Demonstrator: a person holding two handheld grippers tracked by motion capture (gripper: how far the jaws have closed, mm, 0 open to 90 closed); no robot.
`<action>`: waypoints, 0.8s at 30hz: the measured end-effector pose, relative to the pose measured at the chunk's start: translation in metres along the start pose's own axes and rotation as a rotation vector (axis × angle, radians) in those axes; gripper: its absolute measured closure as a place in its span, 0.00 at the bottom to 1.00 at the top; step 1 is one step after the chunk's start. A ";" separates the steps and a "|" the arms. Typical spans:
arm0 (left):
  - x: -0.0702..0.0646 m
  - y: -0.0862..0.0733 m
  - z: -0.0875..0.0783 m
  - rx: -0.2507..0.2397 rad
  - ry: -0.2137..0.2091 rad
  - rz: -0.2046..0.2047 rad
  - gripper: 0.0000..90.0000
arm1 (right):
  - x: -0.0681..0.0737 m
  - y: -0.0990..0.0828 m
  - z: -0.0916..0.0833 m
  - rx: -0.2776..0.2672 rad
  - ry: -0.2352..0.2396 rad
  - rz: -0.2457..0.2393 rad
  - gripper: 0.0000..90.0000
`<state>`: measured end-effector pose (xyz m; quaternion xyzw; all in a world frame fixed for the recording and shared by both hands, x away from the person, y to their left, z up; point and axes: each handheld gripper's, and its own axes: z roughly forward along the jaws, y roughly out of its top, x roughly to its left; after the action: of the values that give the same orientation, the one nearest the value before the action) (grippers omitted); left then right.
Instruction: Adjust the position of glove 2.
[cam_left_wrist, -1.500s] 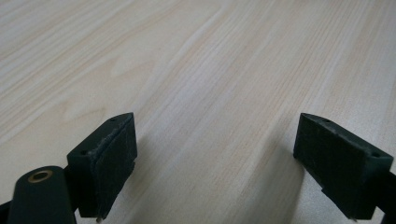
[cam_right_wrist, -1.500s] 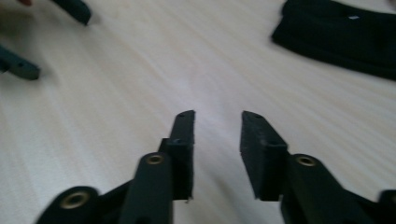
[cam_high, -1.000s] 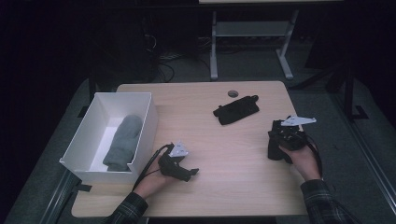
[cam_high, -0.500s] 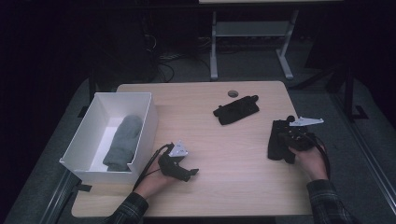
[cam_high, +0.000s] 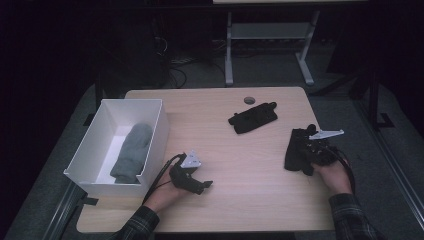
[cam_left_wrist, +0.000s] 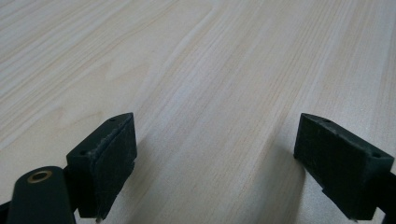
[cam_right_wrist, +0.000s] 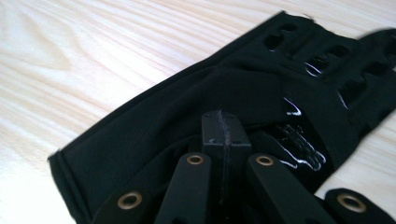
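A black fingerless glove (cam_right_wrist: 187, 107) lies by the table's right edge (cam_high: 295, 150). My right gripper (cam_right_wrist: 223, 128) is shut, its tips pinching the glove's bunched fabric; from above it (cam_high: 304, 157) comes in from the right. My left gripper (cam_high: 199, 186) rests on the table near the front, to the right of the box. Its jaws stand wide apart (cam_left_wrist: 212, 158) with only bare wood between them. A second black glove (cam_high: 253, 118) lies farther back at the middle.
A white open box (cam_high: 159, 122) stands at the table's left edge with a grey mitten (cam_high: 131, 152) inside. A round cable hole (cam_high: 249, 100) sits near the far edge. A metal frame (cam_high: 270, 37) stands on the floor beyond the table.
My right gripper has sunk a little toward the table and shifted slightly, with the glove staying under its tips. The left gripper has not moved.
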<state>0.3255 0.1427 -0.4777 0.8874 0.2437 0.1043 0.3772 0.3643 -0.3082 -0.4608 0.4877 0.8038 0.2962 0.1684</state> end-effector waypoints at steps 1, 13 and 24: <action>0.000 0.000 0.000 0.000 0.000 0.000 0.14 | 0.002 0.001 0.001 0.002 0.009 -0.012 1.00; 0.000 0.000 0.000 -0.001 0.000 0.000 0.14 | 0.042 0.012 0.010 0.012 0.142 -0.145 1.00; 0.001 0.000 0.000 -0.001 0.003 0.003 0.14 | 0.092 0.016 0.013 0.027 0.255 -0.269 1.00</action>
<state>0.3262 0.1427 -0.4778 0.8875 0.2428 0.1064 0.3769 0.3394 -0.2178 -0.4588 0.3363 0.8805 0.3199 0.0966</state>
